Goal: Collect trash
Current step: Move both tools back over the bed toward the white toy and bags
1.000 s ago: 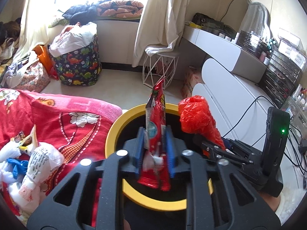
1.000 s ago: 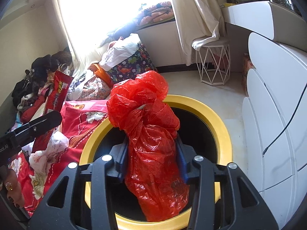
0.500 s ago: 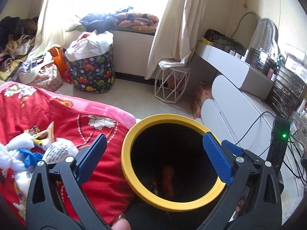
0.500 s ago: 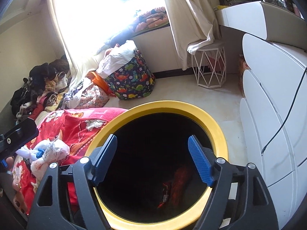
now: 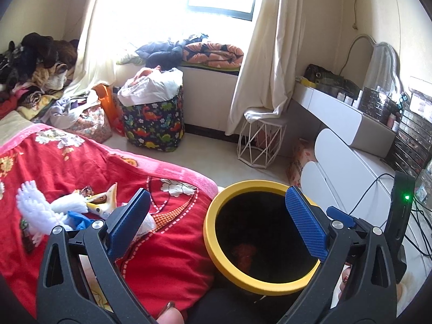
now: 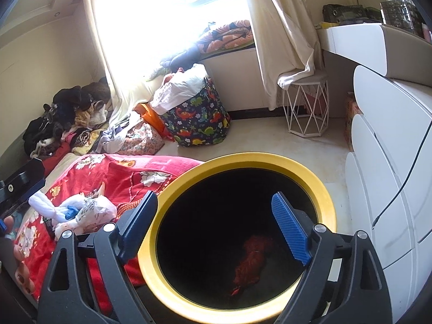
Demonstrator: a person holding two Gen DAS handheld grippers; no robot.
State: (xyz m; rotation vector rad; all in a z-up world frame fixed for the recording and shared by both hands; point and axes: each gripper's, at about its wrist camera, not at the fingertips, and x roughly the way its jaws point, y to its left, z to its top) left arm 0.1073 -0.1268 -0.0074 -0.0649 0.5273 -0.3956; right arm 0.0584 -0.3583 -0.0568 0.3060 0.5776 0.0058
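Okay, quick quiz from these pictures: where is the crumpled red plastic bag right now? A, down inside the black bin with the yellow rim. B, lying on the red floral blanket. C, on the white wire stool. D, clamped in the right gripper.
A: the crumpled red plastic bag lies at the dark bottom of the black bin with the yellow rim, and the right gripper above it stands open and empty.

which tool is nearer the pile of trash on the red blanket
Left. The left tool hangs over the blanket's edge, right beside the trash pile; the right tool hangs over the yellow-rimmed bin, farther away.
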